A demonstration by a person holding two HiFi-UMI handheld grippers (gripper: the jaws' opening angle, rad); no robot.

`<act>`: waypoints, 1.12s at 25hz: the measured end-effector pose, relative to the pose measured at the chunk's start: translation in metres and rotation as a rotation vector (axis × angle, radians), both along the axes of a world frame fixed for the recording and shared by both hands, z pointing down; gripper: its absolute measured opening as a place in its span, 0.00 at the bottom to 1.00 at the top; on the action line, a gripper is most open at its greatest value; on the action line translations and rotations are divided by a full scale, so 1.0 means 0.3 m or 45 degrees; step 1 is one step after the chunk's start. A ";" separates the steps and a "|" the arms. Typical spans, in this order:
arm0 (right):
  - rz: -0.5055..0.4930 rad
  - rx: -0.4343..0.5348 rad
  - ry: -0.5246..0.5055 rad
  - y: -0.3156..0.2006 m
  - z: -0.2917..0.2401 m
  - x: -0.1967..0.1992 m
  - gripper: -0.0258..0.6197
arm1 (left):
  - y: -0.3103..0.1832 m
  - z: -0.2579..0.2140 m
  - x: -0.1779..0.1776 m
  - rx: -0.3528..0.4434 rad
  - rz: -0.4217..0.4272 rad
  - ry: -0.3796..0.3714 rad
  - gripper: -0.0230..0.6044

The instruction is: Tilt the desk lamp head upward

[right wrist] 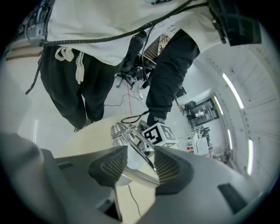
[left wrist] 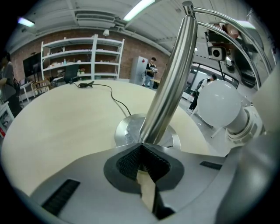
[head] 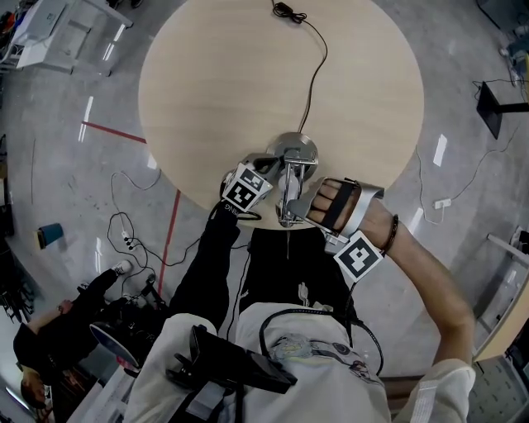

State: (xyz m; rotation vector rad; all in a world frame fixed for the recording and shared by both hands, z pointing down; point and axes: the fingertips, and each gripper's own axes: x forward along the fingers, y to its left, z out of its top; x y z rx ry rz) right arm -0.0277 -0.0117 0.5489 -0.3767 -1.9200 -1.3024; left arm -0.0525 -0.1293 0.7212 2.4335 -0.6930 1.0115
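A chrome desk lamp stands at the near edge of the round table point(head: 248, 74). Its round base point(head: 296, 147) is on the table, and its head point(head: 288, 202) hangs toward me. My left gripper point(head: 271, 167) is shut on the lamp's slanted chrome pole point(left wrist: 168, 83) just above the base point(left wrist: 131, 131); the pads point(left wrist: 127, 162) meet around it. The white bulb point(left wrist: 218, 105) shows to the right. My right gripper point(head: 304, 205) is beside the lamp head. In the right gripper view its jaws point(right wrist: 140, 162) stand wide apart, with the head's chrome rim point(right wrist: 135, 174) between them and not pressed.
A black cord point(head: 318, 74) runs from the lamp base across the table to a plug point(head: 285, 10) at the far edge. My legs and torso press close to the table's near edge. Cables and a red tape line point(head: 169, 235) lie on the floor at left.
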 end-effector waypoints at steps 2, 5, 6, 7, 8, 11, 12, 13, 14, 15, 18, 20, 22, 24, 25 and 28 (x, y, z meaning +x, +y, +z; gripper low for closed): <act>-0.032 0.011 -0.003 0.006 0.008 -0.005 0.33 | 0.001 -0.005 0.002 -0.003 -0.002 0.003 0.04; -0.063 0.032 -0.016 0.006 0.013 -0.006 0.32 | 0.003 -0.005 -0.001 -0.005 -0.007 -0.002 0.04; -0.073 0.048 -0.025 0.003 0.012 -0.008 0.32 | 0.003 -0.002 -0.003 -0.005 -0.006 -0.006 0.04; -0.083 0.062 -0.034 0.001 0.010 -0.010 0.28 | 0.004 0.000 -0.005 -0.006 -0.006 -0.010 0.04; -0.091 0.067 -0.046 0.001 0.007 -0.012 0.27 | 0.004 0.000 -0.006 -0.009 -0.009 -0.011 0.04; -0.094 0.045 -0.078 -0.002 -0.003 -0.008 0.26 | 0.003 -0.006 -0.004 -0.020 -0.020 -0.011 0.04; -0.087 0.023 -0.086 -0.002 -0.003 -0.005 0.26 | 0.005 -0.003 -0.004 -0.025 -0.024 -0.012 0.04; -0.079 -0.003 -0.094 -0.001 -0.003 -0.002 0.26 | 0.007 0.001 -0.003 -0.030 -0.032 -0.010 0.04; -0.071 -0.030 -0.103 0.000 -0.003 0.000 0.26 | 0.007 0.004 -0.001 -0.029 -0.039 -0.006 0.04; -0.063 -0.059 -0.112 0.001 -0.005 0.000 0.26 | 0.005 0.005 0.002 -0.024 -0.043 -0.005 0.04; -0.041 -0.142 -0.130 0.006 -0.012 -0.005 0.26 | 0.006 0.002 0.000 -0.022 -0.049 -0.018 0.04; -0.034 -0.171 -0.135 0.005 -0.014 -0.008 0.26 | 0.009 0.004 -0.006 -0.032 -0.052 -0.027 0.04; -0.028 -0.213 -0.137 0.008 -0.016 -0.008 0.26 | 0.013 0.008 -0.013 -0.042 -0.053 -0.040 0.04; -0.019 -0.270 -0.140 0.014 -0.023 -0.006 0.26 | 0.010 0.007 -0.014 -0.040 -0.055 -0.042 0.04; -0.012 -0.296 -0.149 0.015 -0.033 -0.004 0.26 | 0.006 0.004 -0.010 -0.033 -0.057 -0.037 0.04; 0.008 -0.368 -0.190 0.014 -0.073 0.002 0.26 | 0.005 -0.003 0.004 -0.033 -0.067 -0.032 0.04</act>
